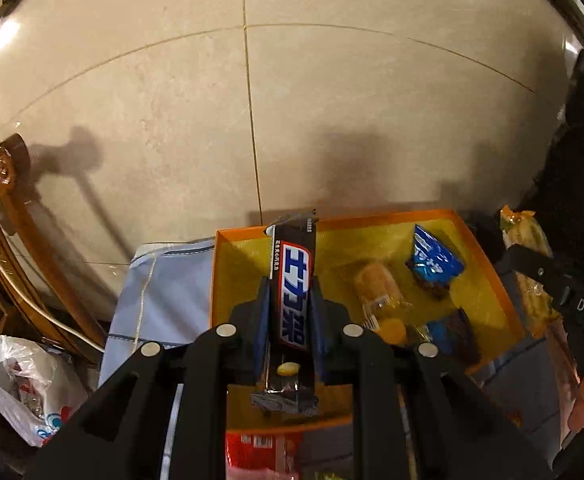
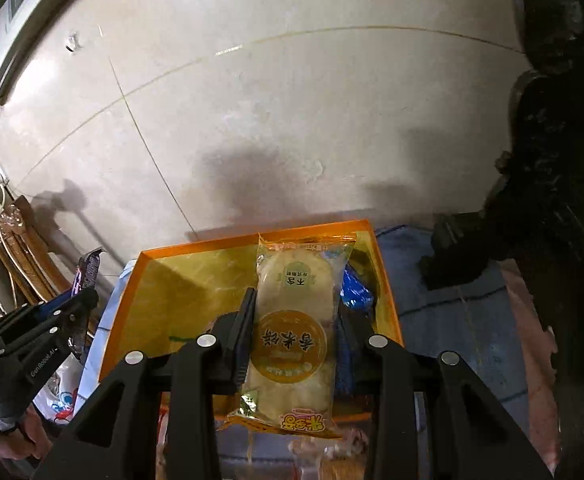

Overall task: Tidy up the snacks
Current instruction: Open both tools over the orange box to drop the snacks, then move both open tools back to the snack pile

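My left gripper (image 1: 290,292) is shut on a black chocolate bar (image 1: 293,280) with a blue and white logo, held lengthwise above the orange tray (image 1: 228,236). My right gripper (image 2: 293,312) is shut on a clear yellow rice cracker pack (image 2: 293,320), held above the same tray (image 2: 180,250). In the left wrist view the tray holds a blue snack packet (image 1: 435,260), a small wrapped cake (image 1: 377,286) and another dark blue packet (image 1: 453,332). The right gripper with its cracker pack (image 1: 527,240) shows at the right edge. The left gripper (image 2: 52,320) shows at the left of the right wrist view.
The tray sits on a light blue cloth (image 1: 164,292) over a beige tiled floor. A carved wooden chair (image 1: 8,200) and a white plastic bag (image 1: 24,384) stand at the left. A red snack pack (image 1: 260,452) lies near me. A dark carved furniture leg (image 2: 547,160) stands at the right.
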Demonstrator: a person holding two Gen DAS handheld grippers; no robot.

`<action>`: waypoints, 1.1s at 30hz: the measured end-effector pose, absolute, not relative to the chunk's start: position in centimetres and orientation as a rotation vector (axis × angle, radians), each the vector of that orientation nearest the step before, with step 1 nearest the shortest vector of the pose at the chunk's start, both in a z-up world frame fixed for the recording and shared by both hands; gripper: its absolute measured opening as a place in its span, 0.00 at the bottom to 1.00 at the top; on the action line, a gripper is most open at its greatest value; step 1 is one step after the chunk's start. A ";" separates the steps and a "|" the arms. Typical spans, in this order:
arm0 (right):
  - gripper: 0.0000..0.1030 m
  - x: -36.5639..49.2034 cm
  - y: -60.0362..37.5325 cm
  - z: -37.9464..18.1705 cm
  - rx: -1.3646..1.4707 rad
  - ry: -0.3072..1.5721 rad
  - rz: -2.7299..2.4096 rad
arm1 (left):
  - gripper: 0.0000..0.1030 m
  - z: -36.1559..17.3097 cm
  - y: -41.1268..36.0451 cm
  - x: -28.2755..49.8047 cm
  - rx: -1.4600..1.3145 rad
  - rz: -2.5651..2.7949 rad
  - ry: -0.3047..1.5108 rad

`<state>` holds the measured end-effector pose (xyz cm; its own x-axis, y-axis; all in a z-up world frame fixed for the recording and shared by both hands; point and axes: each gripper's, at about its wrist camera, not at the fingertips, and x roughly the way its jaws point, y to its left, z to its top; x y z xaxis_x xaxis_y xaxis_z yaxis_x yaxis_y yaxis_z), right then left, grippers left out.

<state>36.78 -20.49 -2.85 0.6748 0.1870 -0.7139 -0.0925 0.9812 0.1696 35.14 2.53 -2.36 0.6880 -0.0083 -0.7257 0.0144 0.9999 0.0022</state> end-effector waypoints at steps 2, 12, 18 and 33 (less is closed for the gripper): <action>0.34 37.3 -20.4 -3.3 0.115 0.821 0.163 | 0.17 -2.9 2.7 35.8 0.008 -0.007 0.817; 0.44 39.5 -19.5 -5.3 0.084 0.877 0.151 | 0.23 -4.3 2.8 37.1 0.004 0.018 0.832; 0.97 39.4 -18.5 -5.4 -0.018 0.879 0.099 | 0.96 -3.6 3.8 37.0 -0.060 0.104 0.753; 0.97 33.3 -21.2 -4.6 0.051 0.939 0.059 | 0.96 -2.4 7.2 29.9 -0.092 0.115 0.791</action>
